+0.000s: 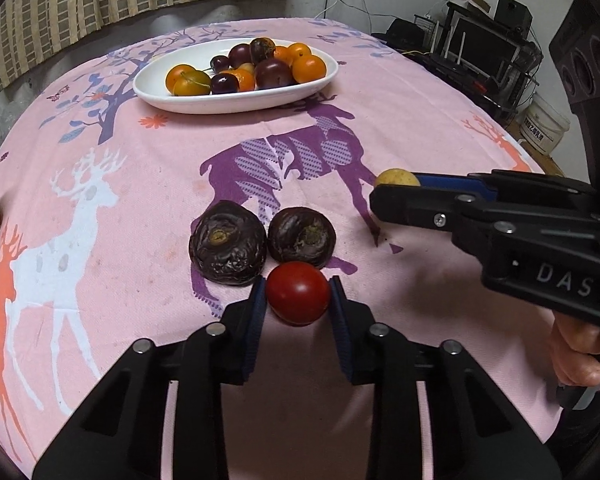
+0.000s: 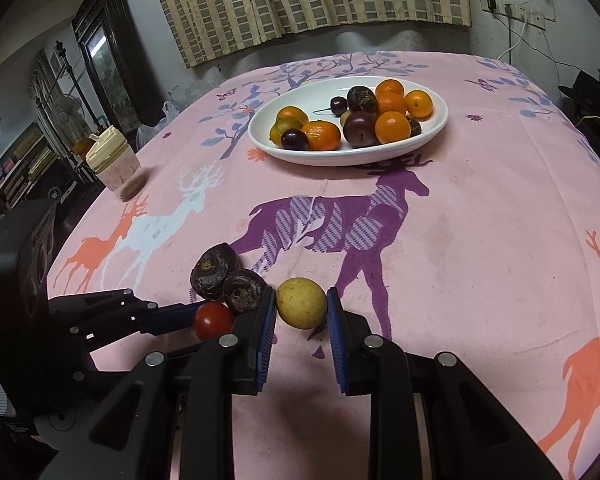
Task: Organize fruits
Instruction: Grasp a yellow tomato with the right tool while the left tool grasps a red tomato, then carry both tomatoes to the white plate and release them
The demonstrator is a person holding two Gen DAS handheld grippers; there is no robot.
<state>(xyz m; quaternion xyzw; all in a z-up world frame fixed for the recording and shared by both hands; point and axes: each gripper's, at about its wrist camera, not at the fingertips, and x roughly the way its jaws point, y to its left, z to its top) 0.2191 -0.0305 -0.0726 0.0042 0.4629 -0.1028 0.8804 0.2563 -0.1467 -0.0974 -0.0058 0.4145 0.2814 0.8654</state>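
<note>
My left gripper [image 1: 298, 294] has its pads against both sides of a red tomato [image 1: 298, 298] on the pink cloth. Two wrinkled dark passion fruits [image 1: 228, 242] [image 1: 302, 240] lie just beyond it. My right gripper [image 2: 301, 306] has its pads on both sides of a yellow round fruit [image 2: 301, 307]; it also shows in the left wrist view [image 1: 396, 179]. A white oval plate [image 1: 156, 88] at the far side holds several oranges and dark plums. The plate [image 2: 260, 136] shows in the right wrist view too.
A lidded plastic cup [image 2: 116, 168] stands near the table's left edge. Shelves, speakers and cables stand beyond the table at the right [image 1: 500, 52]. Pink deer-print cloth [image 1: 420, 120] covers the table between the fruits and the plate.
</note>
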